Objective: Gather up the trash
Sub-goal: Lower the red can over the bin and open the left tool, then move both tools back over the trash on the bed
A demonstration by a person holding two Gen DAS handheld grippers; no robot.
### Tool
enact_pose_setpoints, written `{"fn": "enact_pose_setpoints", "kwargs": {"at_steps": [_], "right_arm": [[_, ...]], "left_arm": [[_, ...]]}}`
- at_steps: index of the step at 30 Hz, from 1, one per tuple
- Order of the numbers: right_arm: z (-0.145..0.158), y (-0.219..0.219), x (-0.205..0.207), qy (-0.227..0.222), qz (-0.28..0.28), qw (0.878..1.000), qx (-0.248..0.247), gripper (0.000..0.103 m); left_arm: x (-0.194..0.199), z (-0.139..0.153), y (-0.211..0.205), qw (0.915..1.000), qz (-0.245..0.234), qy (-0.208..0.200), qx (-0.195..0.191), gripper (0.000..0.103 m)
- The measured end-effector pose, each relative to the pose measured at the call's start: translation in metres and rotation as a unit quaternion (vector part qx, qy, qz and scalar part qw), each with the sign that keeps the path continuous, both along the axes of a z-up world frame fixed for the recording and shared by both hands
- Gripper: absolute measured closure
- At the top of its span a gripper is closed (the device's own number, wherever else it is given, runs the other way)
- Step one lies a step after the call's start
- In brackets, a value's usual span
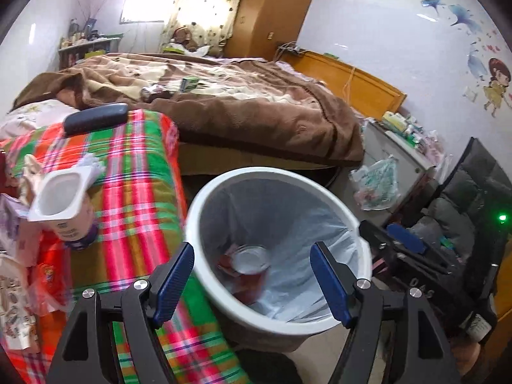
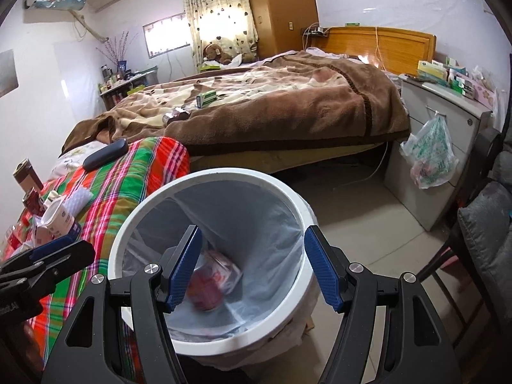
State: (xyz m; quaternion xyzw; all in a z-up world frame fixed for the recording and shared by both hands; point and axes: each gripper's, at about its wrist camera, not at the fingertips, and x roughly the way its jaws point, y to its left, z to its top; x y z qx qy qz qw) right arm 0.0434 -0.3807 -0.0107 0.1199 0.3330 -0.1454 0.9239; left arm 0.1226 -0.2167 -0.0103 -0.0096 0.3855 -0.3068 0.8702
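A white bin (image 1: 281, 174) lined with a clear bag stands on the floor beside a plaid-covered surface (image 1: 137, 172). Inside lie a red can and wrappers (image 1: 248, 264). My left gripper (image 1: 252, 249) hangs over the bin's near rim, open, with nothing between its blue pads. My right gripper (image 2: 252, 230) is also open and empty above the bin (image 2: 208, 176), with the red trash (image 2: 211, 283) below it. An empty white yogurt cup (image 1: 60, 204) stands on the plaid cloth left of the bin, and it also shows in the right wrist view (image 2: 59, 219).
More wrappers and packets (image 1: 19, 281) lie at the left edge of the plaid cloth, and a dark case (image 1: 96, 118) sits at its far end. A small green box (image 2: 206, 98) rests on the bed's brown blanket. A cabinet with a hanging plastic bag (image 2: 432, 156) and a chair (image 2: 483, 243) stand to the right.
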Motion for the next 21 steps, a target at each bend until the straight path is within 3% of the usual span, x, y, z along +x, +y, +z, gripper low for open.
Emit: {"fn": "enact_pose_setpoints", "kwargs": {"at_steps": [10, 21], "right_arm": [[0.015, 0.026, 0.0, -0.021, 0.032, 0.999, -0.007, 0.035], [0.015, 0.072, 0.019, -0.022, 0.095, 0.995, 0.001, 0.035]], "left_arm": [[-0.017, 0.023, 0.04, 0.999, 0.036, -0.025, 0.014, 0.028], [-0.018, 0.033, 0.125, 0.9915, 0.123, -0.038, 0.019, 0.028]]}}
